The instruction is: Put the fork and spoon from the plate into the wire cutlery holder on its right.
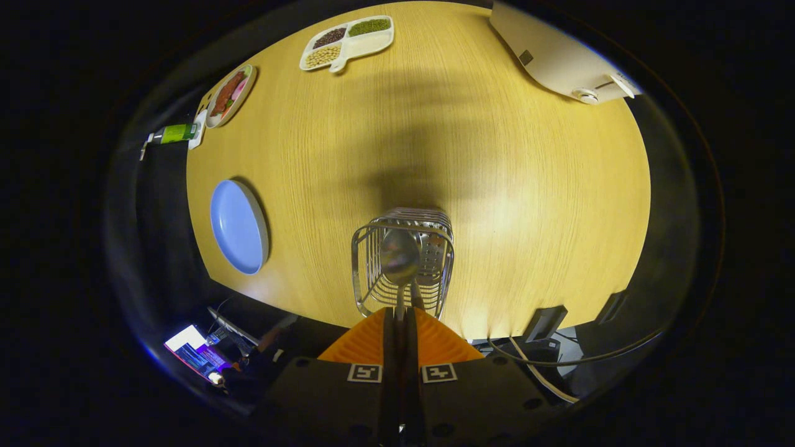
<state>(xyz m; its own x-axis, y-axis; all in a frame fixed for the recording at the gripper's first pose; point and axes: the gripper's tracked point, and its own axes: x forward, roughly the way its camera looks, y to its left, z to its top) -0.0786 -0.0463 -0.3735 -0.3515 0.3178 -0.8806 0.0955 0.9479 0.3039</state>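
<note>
A pale wood-grain table [497, 186] fills the booth. Nearest, the gripper [400, 310] has its fingers closed on the handle of a spoon [399, 256], whose long axis runs straight ahead, bowl hanging over the open top of the wire cutlery holder [402, 261] just ahead of the fingers. What may be the fork already stands inside. Left lies the bare blue plate [238, 226]; far off, a divided dish of beans [348, 42].
</note>
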